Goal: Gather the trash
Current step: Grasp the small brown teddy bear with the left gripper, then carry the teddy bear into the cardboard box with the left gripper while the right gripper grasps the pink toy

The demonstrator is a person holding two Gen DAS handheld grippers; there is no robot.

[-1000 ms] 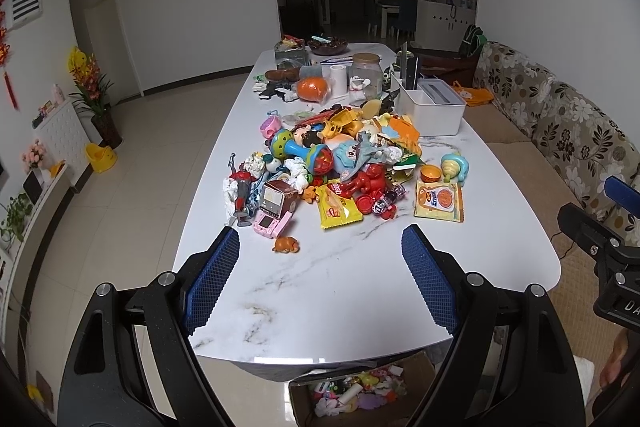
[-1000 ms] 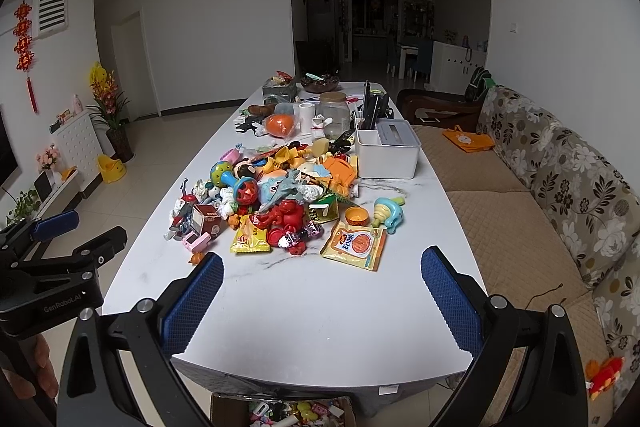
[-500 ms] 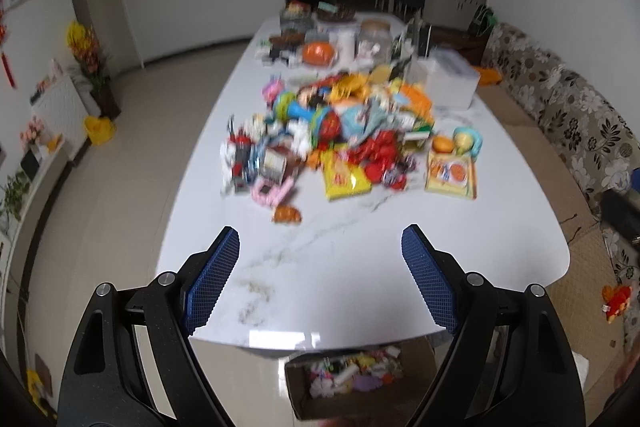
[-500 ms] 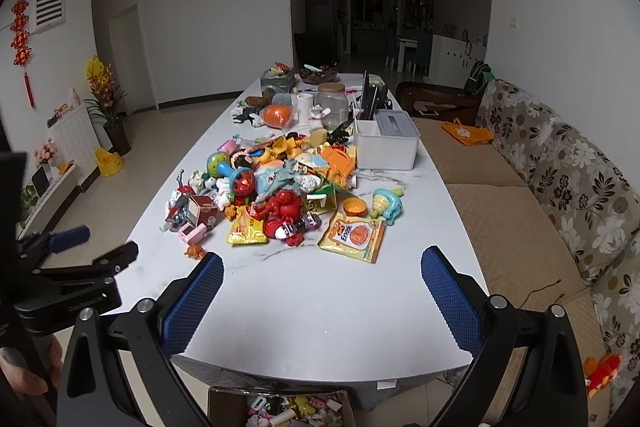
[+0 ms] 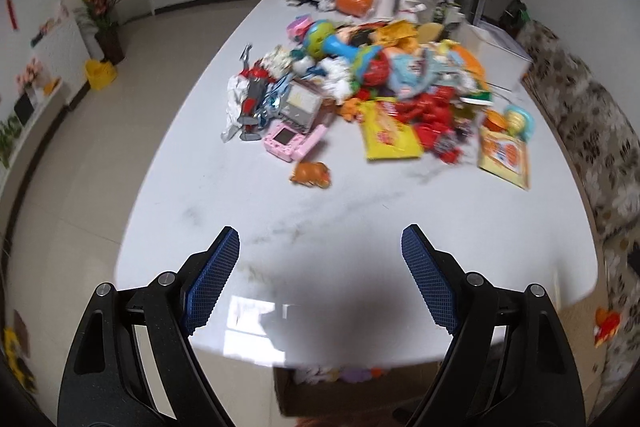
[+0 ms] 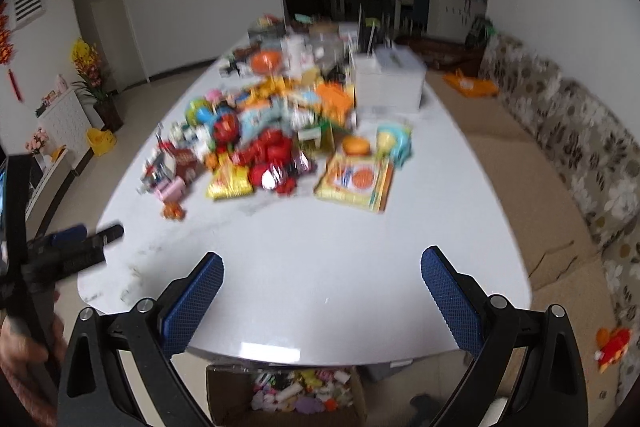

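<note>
White marble with thin grey veins is the top of the long table (image 5: 360,227), and on its middle lies a heap of colourful clutter (image 5: 372,87): toys, wrappers and snack packets mixed together. At the near edge of the heap a yellow snack packet (image 5: 390,139) lies flat, and just beside it, to the right, are crumpled red wrappers (image 5: 434,115). Further right lies a flat orange-and-yellow packet (image 6: 354,183), a little apart from the heap. A pink toy device (image 5: 294,141) and a small orange figure (image 5: 311,174) lie on the left front side, the figure alone on the bare marble.

The left gripper (image 5: 320,267) hangs over the near end of the table with its blue pads (image 5: 212,283) wide apart and nothing between them. The right gripper (image 6: 320,287) is spread just as wide and holds nothing as well.

Under the near table edge stands a cardboard box (image 6: 228,395) with small colourful things inside; the table edge cuts its far part off, and in the left view only a strip of it shows. Both views are blurred, so the print on the packets is not readable and many pieces in the heap cannot be told apart. A white box (image 6: 388,85) stands behind the heap, and the objects at the far end of the table are too unclear to name.
</note>
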